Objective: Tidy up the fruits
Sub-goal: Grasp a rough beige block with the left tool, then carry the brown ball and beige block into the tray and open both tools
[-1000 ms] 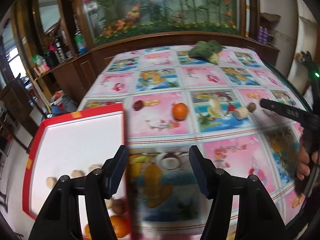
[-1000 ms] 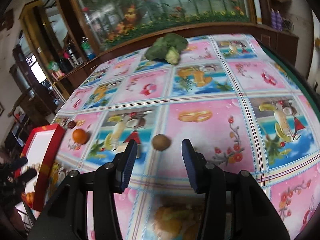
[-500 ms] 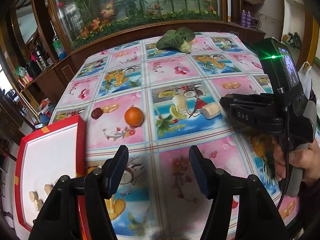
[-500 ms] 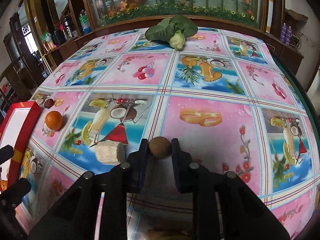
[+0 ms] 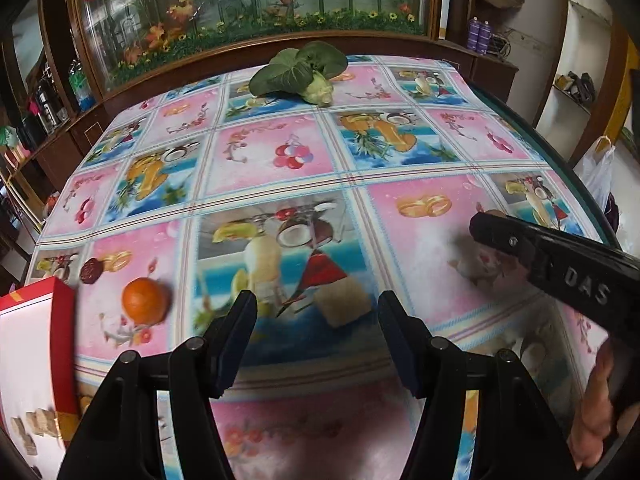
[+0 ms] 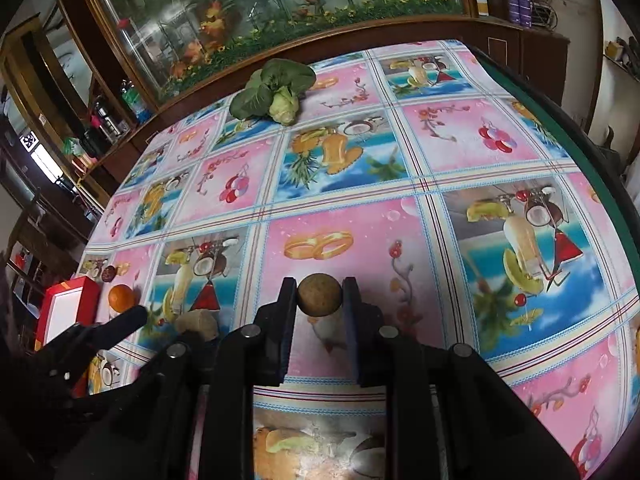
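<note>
Our right gripper (image 6: pixel 319 294) pinches a brown fruit (image 6: pixel 319 295), seemingly just above mid-table, so we should carry it level to the red tray (image 5: pixel 36 364) while our left gripper (image 5: pixel 316 344) stays spread.

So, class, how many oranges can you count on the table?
1: the orange sits on the tablecloth beside the red tray. More may be hidden in the tray.

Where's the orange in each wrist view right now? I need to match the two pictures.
Left wrist: the orange lies lower left on the table, just right of the red tray.
Right wrist: the orange sits far left, beside the same tray.
Shared landmark: the leafy greens at the table's far edge.
</note>
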